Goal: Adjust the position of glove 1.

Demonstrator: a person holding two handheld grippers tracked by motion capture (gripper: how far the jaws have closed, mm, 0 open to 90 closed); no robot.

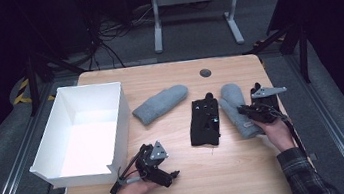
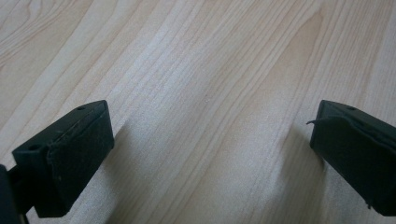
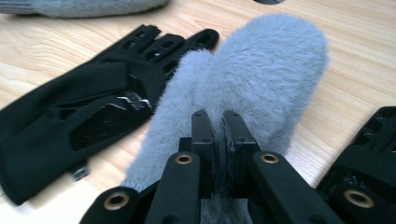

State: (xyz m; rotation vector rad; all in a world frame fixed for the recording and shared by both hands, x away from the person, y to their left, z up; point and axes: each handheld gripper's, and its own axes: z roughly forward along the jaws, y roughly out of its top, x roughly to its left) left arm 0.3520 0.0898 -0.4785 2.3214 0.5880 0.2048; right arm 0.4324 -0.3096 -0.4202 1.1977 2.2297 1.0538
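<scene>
The right gripper is being held clamped on the cuff end of a fluffy grey mitten, its two black jaws pressed almost together with a thin fold of the fur pinched between them. In the high view this gripper is being shown at the right of the frame, gripped by the person's right hand.

The left gripper is being held spread wide over bare pale wood grain, with nothing between its blunt, black, matt pads. In the high view it is being shown at the lower middle, just beside the near right corner of a white rectangular box.

The mitten is being seen as soft, long-piled and rounded at its tip, with the thumb lobe on its left side in the right gripper view. It is lying directly ahead of the right jaws, its long axis running away from them toward the upper right of that frame; in the high view the mitten is pointing toward the top of the frame.

A flat black glove with cut-out slots is lying just left of it. A knitted grey mitten is lying farther left, slanted, on the wooden table.
</scene>
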